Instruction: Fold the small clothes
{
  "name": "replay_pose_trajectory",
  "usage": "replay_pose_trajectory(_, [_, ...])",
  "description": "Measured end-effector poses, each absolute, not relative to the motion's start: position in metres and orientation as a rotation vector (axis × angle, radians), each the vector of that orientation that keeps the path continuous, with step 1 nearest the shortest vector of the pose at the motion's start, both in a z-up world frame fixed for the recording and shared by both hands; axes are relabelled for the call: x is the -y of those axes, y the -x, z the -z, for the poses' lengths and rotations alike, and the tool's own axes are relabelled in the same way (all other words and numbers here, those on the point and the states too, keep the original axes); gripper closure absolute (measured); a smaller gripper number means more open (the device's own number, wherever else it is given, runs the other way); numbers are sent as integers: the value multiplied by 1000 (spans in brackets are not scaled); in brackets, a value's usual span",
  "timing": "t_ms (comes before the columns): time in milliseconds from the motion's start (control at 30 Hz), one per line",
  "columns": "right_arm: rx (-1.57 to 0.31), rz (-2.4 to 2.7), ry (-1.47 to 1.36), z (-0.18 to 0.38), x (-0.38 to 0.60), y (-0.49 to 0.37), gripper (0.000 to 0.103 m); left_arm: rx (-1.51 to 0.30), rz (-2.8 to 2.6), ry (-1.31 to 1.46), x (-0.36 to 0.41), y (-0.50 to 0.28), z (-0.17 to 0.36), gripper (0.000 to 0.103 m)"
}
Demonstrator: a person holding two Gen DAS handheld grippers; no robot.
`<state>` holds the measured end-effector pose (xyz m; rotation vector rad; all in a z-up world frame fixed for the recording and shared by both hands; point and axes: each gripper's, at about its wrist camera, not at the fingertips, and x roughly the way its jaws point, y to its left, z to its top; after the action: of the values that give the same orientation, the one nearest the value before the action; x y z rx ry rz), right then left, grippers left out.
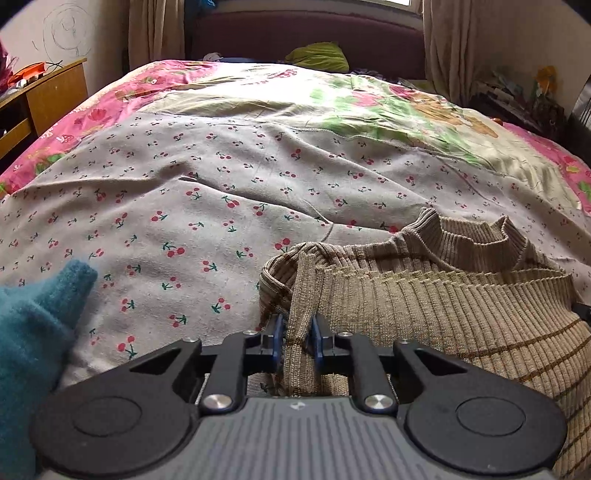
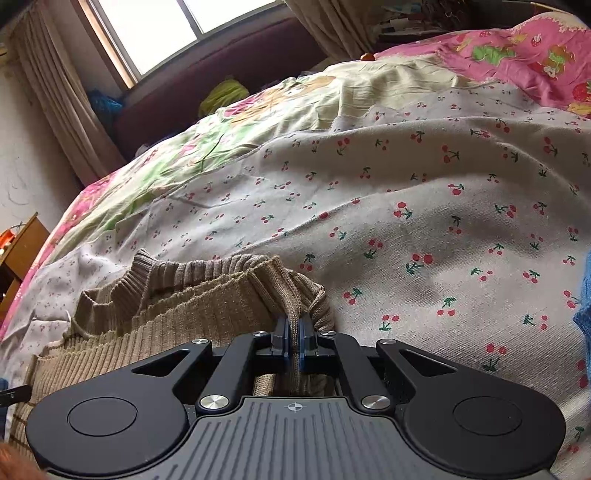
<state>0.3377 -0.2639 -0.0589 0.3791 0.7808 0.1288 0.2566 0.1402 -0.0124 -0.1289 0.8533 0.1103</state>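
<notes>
Ribbed beige sweater (image 1: 424, 295) pinched at both edges by left gripper (image 1: 298, 338) and right gripper (image 2: 294, 341); uneven travel risks skewed fold.

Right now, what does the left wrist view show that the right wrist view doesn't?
Only the left wrist view: a teal garment at its left edge and the left gripper shut on the sweater. Only the right wrist view: the window, a blue knit at its right edge, and the right gripper shut on the sweater. Both: the sweater, cherry-print sheet and green pillow.
</notes>
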Motion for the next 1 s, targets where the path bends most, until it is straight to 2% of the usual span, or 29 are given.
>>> replay_pose_trajectory(167, [-782, -130, -386, 59, 264, -338, 99, -884, -114, 157, -142, -266, 15, 72])
replay_pose_trajectory(200, [-782, -130, -387, 59, 265, -338, 99, -886, -113, 160, -142, -266, 15, 75])
replay_pose_trajectory(233, [-782, -130, -388, 59, 265, -338, 99, -885, -105, 161, -142, -265, 14, 83])
replay_pose_trajectory(400, [-754, -116, -409, 51, 267, -331, 99, -797, -111, 217, -149, -249, -6, 86])
replay_pose_trajectory(533, [-697, -109, -398, 38, 270, -322, 99, -721, -122, 242, -157, -246, -20, 86])
replay_pose_trajectory(700, [-731, -53, -349, 57, 267, -333, 99, -790, -182, 213, -157, -261, 20, 86])
replay_pose_trajectory(800, [-712, -47, -306, 61, 263, -330, 99, -771, -191, 169, -151, -257, 30, 85])
replay_pose_trajectory(833, [-715, -45, -316, 61, 265, -331, 97, -769, -191, 158, -149, -256, 29, 85])
replay_pose_trajectory(900, [-734, -46, -359, 60, 272, -332, 85, -773, -188, 161, -150, -255, 25, 82])
replay_pose_trajectory(933, [-735, -49, -385, 59, 275, -331, 85, -774, -192, 170, -152, -254, 22, 77])
replay_pose_trajectory(1000, [-718, -50, -424, 49, 281, -323, 84, -769, -203, 196, -157, -249, 15, 77])
